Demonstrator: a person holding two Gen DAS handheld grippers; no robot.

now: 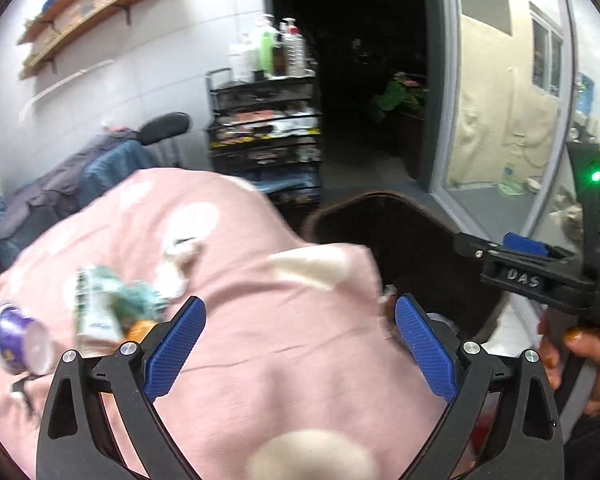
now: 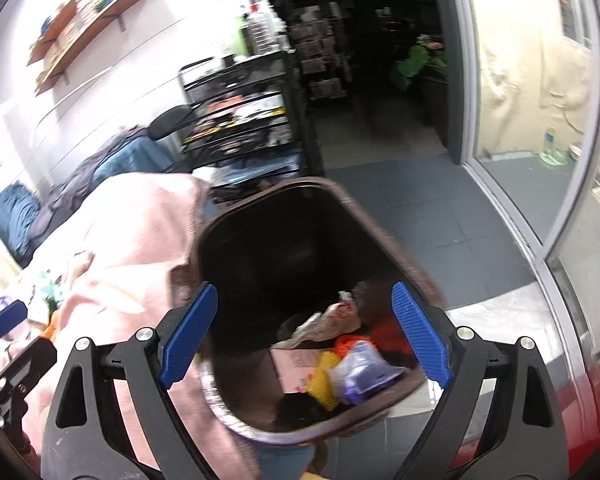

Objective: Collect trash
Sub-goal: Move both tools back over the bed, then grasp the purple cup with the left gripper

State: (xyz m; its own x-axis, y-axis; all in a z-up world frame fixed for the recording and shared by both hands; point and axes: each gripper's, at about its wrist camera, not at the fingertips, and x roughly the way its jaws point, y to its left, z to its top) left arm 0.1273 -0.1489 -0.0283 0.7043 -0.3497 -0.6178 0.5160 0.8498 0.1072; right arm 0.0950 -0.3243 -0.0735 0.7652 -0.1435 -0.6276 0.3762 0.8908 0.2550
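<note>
Your left gripper (image 1: 300,332) hangs spread and empty over the pink spotted blanket (image 1: 260,360); the crumpled green-and-white wrapper (image 1: 100,304) and purple-foil cup (image 1: 18,338) lie to its left. Your right gripper (image 2: 304,324) is spread wide, holding nothing, above the dark brown plastic bin (image 2: 228,400) containing trash.

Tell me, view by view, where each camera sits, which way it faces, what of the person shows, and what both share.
Left wrist: on the left gripper, looking down over the pink blanket and its litter; open blue pads, the right gripper and a hand show.
Right wrist: on the right gripper, looking down into the brown trash bin; open pads, left gripper's tip.
Shared: blanket, bin, black cart, shelves, doorway.
</note>
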